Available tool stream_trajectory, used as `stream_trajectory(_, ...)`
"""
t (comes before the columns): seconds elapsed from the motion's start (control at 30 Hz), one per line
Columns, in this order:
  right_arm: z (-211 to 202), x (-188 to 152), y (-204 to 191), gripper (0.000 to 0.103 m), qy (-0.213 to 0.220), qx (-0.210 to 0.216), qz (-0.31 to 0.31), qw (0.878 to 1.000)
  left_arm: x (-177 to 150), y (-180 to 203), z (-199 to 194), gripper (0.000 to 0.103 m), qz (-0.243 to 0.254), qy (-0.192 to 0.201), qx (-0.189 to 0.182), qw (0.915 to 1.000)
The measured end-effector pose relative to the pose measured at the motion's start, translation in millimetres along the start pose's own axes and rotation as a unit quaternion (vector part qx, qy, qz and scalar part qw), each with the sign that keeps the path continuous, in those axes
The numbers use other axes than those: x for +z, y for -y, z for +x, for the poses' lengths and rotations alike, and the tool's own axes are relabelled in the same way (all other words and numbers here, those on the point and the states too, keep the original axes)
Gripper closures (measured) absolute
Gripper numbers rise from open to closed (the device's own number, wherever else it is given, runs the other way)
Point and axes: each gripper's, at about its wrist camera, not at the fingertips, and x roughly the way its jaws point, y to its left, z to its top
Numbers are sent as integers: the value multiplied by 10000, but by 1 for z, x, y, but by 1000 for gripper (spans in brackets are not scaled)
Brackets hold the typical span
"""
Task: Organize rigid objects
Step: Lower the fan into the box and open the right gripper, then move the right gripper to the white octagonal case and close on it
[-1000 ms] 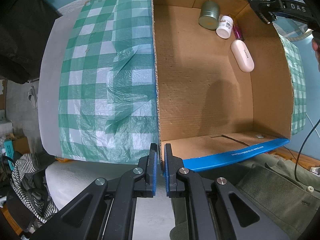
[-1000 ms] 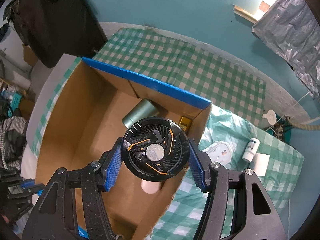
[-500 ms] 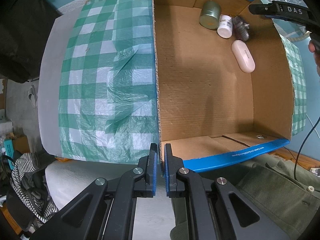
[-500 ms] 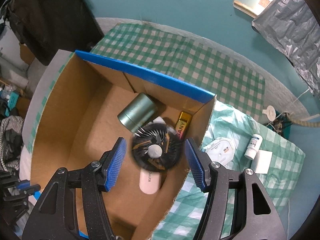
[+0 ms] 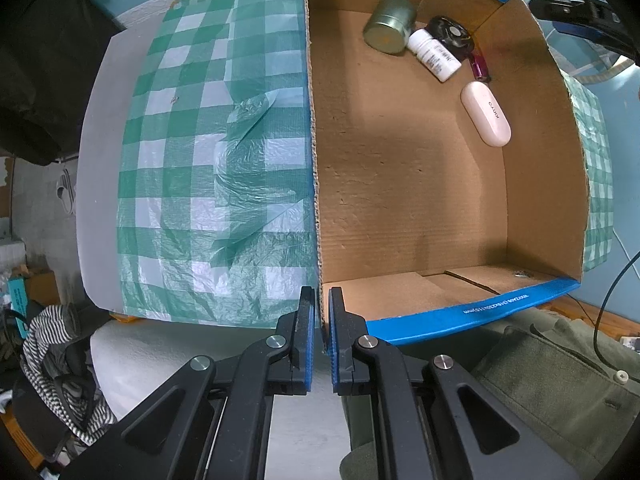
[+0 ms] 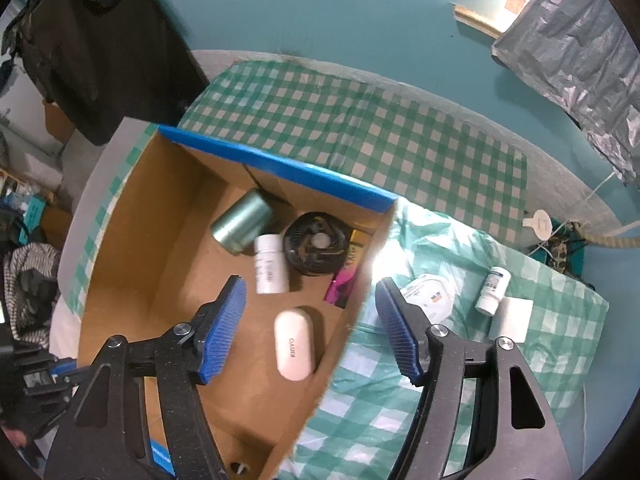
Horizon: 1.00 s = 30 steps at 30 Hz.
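Teal wall point(image 6: 360, 20), green-checked tablecloth point(image 5: 208, 152), cardboard box point(image 5: 400, 220)

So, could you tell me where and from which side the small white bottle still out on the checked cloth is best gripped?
The small white bottle stands upright on the checked cloth, beside a white square pad. I would bring the right tongs, now open and empty, down from above and close them across its round body just below the cap, with the fingers on the sides away from the pad.
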Motion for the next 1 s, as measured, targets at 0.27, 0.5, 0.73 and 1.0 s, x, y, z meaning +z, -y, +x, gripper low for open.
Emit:
stream_trajectory(0.27,-9,-8,43,34,-16,-46,508,9987,-1,0,1,97,-9,-10,4,10000)
stream_trajectory(0.5,4,-18,79,34,-255,-252,956,9948,-1,-1,2,97,-28,-20,-11,10000)
stream_trajectory(0.73,27,-26,99,34,-547,-255,1365,9888,-1,-3,2,97,-24,4,-25,10000)
stream_trajectory(1.0,60,-29,112,32,-840,-63,2072,9747,-2,-3,3,97,-16,4,-21,10000)
